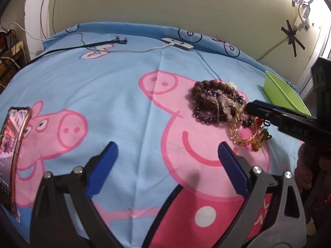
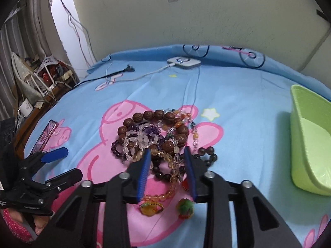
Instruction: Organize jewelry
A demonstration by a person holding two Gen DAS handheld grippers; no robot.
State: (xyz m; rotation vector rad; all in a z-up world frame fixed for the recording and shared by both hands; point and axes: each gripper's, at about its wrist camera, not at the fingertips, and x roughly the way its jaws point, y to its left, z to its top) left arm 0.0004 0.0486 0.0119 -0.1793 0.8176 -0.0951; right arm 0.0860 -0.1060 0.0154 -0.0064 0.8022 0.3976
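Left claw (image 1: 166,146) stands wide with nothing between its pads, and in its view you have a broad stretch of bare sheet (image 1: 113,103) ahead of it. A phone (image 1: 14,144) closes off the left edge, a charger (image 1: 178,43) and cable lie along the far edge under the wall (image 1: 144,4), and a green bin (image 1: 279,91) sits at the far right. From this side you see the beads (image 1: 213,95) heaped well right of centre, with your right claw (image 1: 248,106) reaching in from the right, its tip at the pile. Only the right view shows that grip: the right claw (image 2: 167,150) is narrow, its pads drawn in on amber and dark strands at the near edge of the beads (image 2: 149,132). Big brown beads ring the back, with clear and purple ones inside. Two coloured charms lie loose just beneath the claw. The bin (image 2: 306,144) stands apart to the right, with clear sheet between.
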